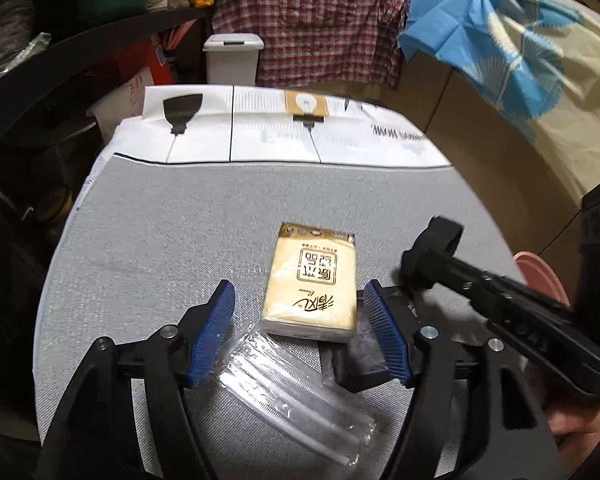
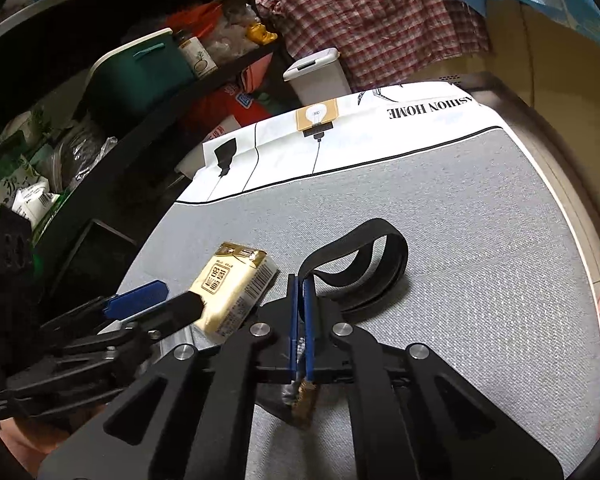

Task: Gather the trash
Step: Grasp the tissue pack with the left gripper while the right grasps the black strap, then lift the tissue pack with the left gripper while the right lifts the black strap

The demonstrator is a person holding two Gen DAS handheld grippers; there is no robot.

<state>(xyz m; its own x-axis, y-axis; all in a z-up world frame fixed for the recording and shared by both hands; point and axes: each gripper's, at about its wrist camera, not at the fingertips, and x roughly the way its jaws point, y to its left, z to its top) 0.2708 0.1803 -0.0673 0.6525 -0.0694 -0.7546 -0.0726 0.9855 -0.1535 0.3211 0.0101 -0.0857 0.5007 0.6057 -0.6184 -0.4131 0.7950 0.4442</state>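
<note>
Hovering L gripper (image 1: 300, 336) over grey table cloth (image 1: 160, 220), jaws wide apart, nothing gripped; near end of tissue pack (image 1: 314, 286) sits between the blue pads (image 1: 216, 332), not touched. Clear plastic wrapper (image 1: 296, 404) lies just below the pads, loose on the cloth.

R gripper (image 2: 301, 320) pinched fully closed on the end of a black strap loop (image 2: 360, 264); a scrap of silvery-brown wrapper (image 2: 300, 398) hangs under the jaws, can't tell if clamped.

Step, my read: sorting out the trash, strap being cleared aside. Next move prob. calls for dropping L lower onto the clear wrapper, closing on its edge w/o catching the tissue pack.

Count: 1 tissue pack, 1 clear wrapper, 1 strap, 1 scrap, 1 white lidded bin (image 1: 233, 58) beyond table's far edge.
</note>
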